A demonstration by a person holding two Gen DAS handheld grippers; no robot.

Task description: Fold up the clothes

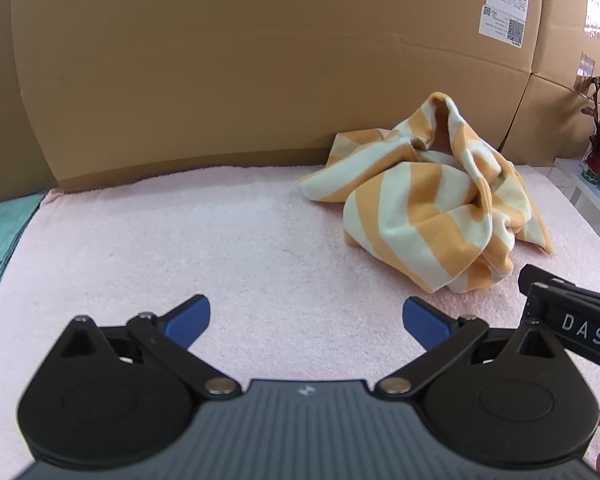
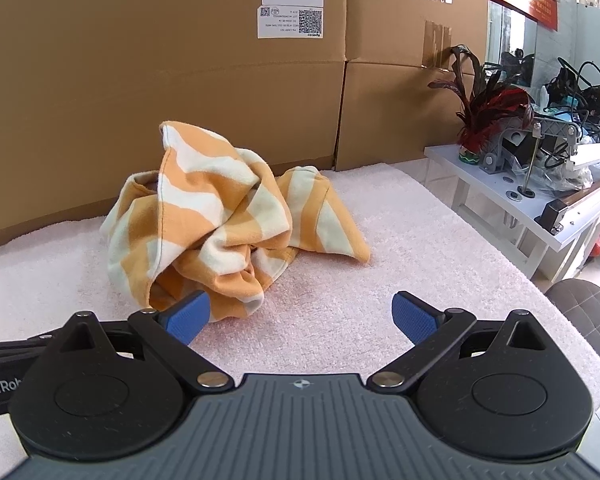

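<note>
Gaping empty, left claw [image 1: 306, 320] and "DAS"-lettered right claw [image 2: 302, 316] face striped garment [image 2: 224, 216].

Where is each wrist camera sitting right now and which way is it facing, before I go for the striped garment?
Left wrist: sits behind the open left gripper, facing the cardboard boxes; striped garment ahead to its right; right gripper's side at the right edge.
Right wrist: sits behind the open right gripper, facing the same boxes; garment ahead-left, white side table to the right.
Shared: garment, pink towel, boxes.
</note>
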